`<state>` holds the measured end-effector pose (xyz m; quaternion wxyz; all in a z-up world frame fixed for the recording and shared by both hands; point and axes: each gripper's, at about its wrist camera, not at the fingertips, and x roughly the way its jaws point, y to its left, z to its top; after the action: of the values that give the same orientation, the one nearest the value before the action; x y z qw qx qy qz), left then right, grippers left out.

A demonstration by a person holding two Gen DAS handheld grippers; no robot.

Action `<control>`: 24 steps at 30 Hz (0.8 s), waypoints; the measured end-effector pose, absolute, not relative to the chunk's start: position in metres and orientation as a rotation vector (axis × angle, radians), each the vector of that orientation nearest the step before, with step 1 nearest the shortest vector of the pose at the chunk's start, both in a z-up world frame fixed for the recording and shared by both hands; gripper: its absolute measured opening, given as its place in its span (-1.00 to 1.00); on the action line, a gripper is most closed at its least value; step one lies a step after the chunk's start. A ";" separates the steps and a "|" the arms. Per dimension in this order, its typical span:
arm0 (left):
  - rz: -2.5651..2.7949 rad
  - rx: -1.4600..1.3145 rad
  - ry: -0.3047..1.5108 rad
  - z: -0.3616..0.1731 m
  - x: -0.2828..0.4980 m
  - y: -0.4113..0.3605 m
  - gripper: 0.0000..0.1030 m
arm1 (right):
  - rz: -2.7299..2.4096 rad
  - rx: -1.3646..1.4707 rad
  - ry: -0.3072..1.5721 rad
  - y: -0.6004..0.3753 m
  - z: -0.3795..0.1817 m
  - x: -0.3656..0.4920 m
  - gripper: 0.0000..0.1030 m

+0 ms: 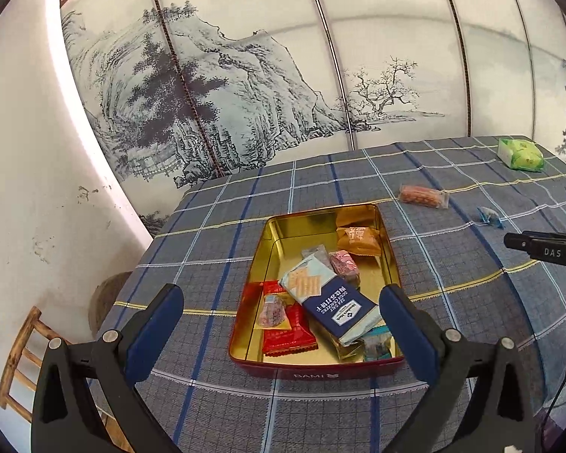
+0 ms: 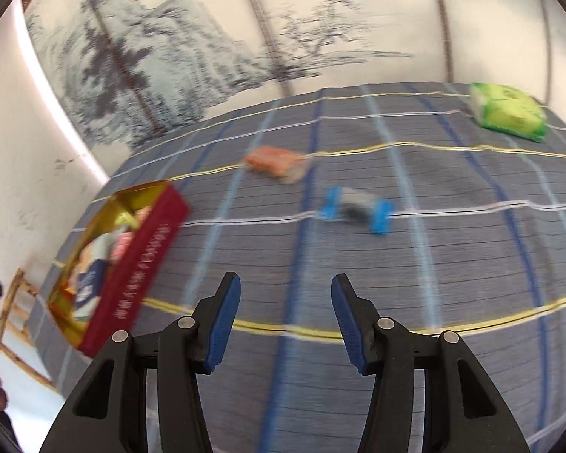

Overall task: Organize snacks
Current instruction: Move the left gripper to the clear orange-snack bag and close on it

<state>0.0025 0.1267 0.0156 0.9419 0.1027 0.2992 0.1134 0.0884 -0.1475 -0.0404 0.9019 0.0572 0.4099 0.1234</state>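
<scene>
A red tin with a gold inside (image 1: pixel 383 249) (image 2: pixel 139 256) sits on the checked tablecloth and holds several wrapped snacks, a blue-and-white cracker pack (image 1: pixel 332 298) on top. My left gripper (image 1: pixel 281 298) hovers open over the tin's near end, nothing between its blue pads. On the cloth to the right lie an orange snack pack (image 1: pixel 422 195) (image 2: pixel 273 161), a small blue-ended wrapper (image 1: pixel 490 217) (image 2: pixel 356 207) and a green pack (image 1: pixel 520 154) (image 2: pixel 507 111). My right gripper (image 2: pixel 286 298) stands open and empty above bare cloth, short of the blue wrapper; the right wrist view is blurred.
A painted landscape screen (image 1: pixel 245 87) stands behind the table's far edge. A white wall and a wooden stool (image 1: pixel 22 362) are off the table's left side. The right gripper's black body (image 1: pixel 543 251) enters the left wrist view at the right edge.
</scene>
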 end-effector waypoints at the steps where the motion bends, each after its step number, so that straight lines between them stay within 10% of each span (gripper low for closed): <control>1: 0.228 0.217 0.612 0.016 0.004 0.123 1.00 | 0.217 0.105 0.842 -0.159 -0.041 0.089 0.01; 24: -0.284 0.003 1.009 -0.003 0.218 0.011 0.92 | 0.005 0.060 0.888 -0.259 -0.068 0.120 0.34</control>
<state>0.2177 0.0107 -0.0034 0.8658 0.0014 0.4817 -0.1354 0.1198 -0.2589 -0.0680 0.9026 0.0289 0.4296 0.0024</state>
